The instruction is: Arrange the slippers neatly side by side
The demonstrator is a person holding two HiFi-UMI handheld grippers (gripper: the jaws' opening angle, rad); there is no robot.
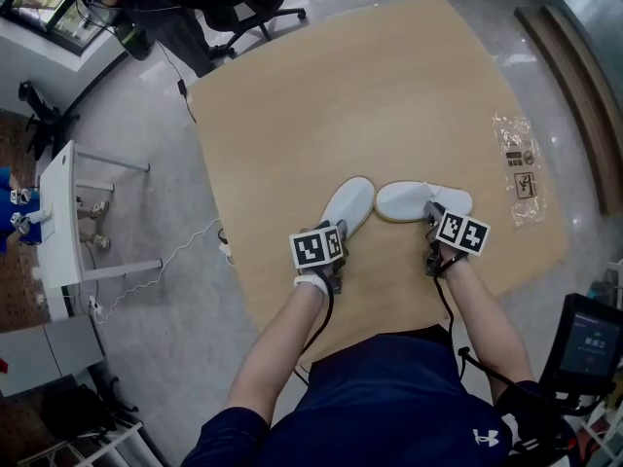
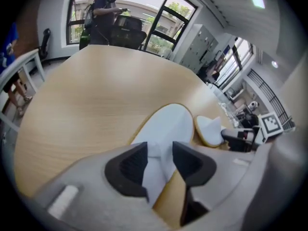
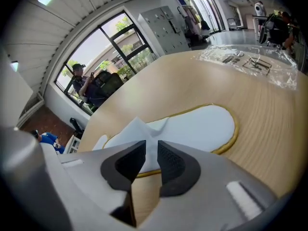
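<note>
Two white slippers with tan sole edges lie toe to toe on the wooden table. The left slipper points up and to the right, and the right slipper lies across, to its right. My left gripper is at the left slipper's heel. In the left gripper view that heel lies between the jaws of my left gripper, with a gap at the right pad. My right gripper is at the right slipper's near end. In the right gripper view its jaws stand narrow, pinching the white slipper.
A clear plastic bag with small items lies near the table's right edge. An office chair stands beyond the far corner and a white side table on the floor at left. A person sits by the windows.
</note>
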